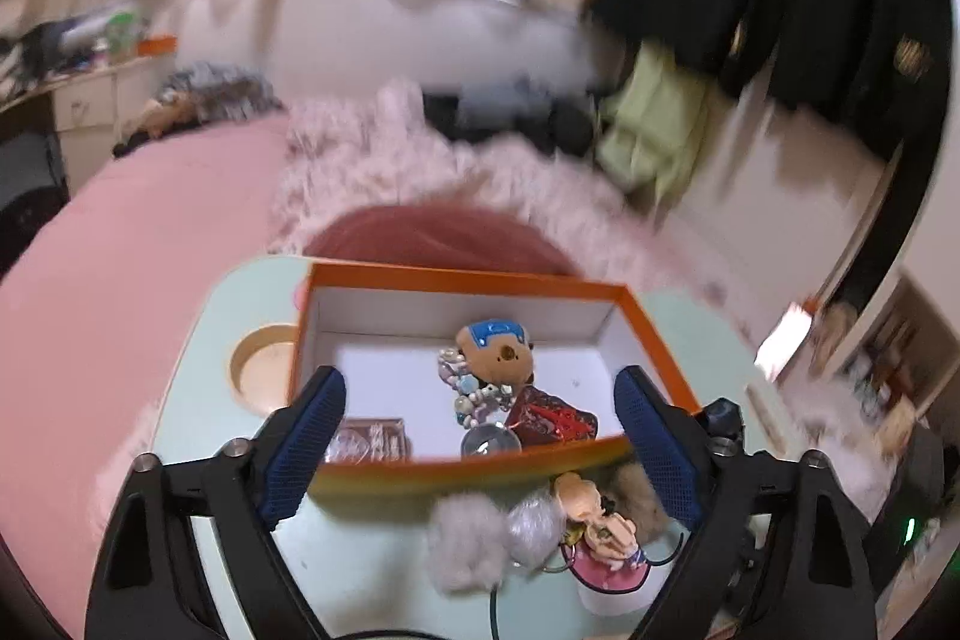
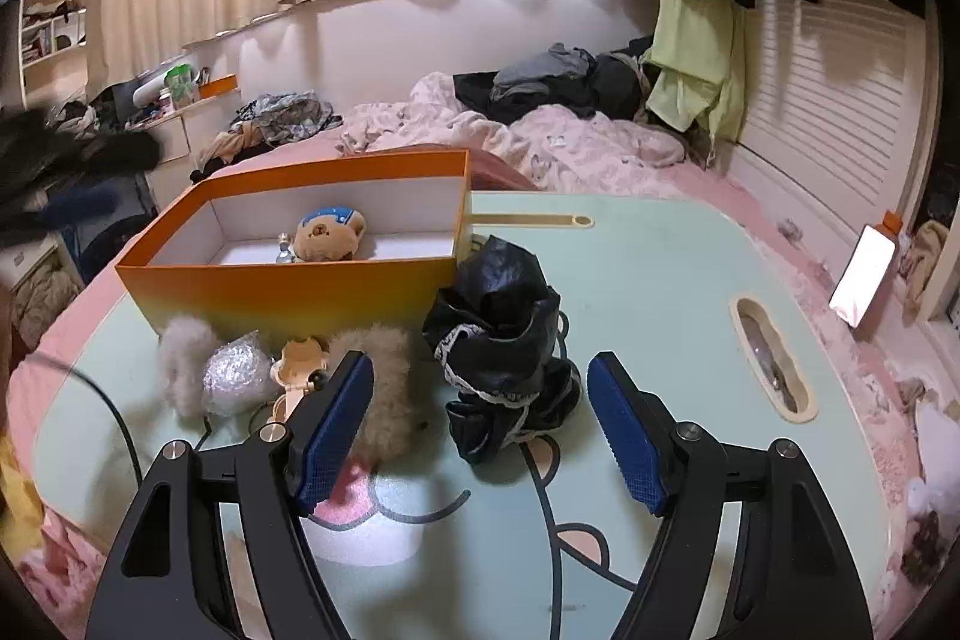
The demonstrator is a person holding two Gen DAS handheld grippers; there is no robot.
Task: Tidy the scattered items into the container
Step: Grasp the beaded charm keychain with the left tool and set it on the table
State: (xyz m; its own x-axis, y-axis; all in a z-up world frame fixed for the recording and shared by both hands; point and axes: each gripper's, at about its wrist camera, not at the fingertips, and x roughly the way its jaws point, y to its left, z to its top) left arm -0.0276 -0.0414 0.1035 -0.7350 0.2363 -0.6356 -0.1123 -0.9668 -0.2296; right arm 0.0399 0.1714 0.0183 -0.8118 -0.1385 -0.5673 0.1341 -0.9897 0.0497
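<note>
An orange box [image 1: 468,466] with a white inside stands on a pale green table [image 2: 648,268]. It holds a bear plush [image 1: 495,349], beads [image 1: 474,391], a red wrapped item [image 1: 555,421] and a clear packet [image 1: 372,439]. My left gripper [image 1: 480,445] is open and empty above the box's near wall. Outside the box lie a grey pompom [image 1: 465,541], a doll figure [image 1: 597,520] and a tan fur ball [image 2: 384,388]. My right gripper [image 2: 480,430] is open and empty, just in front of a black crumpled bag [image 2: 504,340]. The box also shows in the right wrist view [image 2: 288,286].
The table sits on a pink bed with a rumpled blanket [image 2: 540,136] and piled clothes [image 2: 558,82]. A round cup hole [image 1: 264,367] is left of the box. A slot [image 2: 771,358] is in the table at right. A lit phone [image 2: 861,280] stands at the right edge.
</note>
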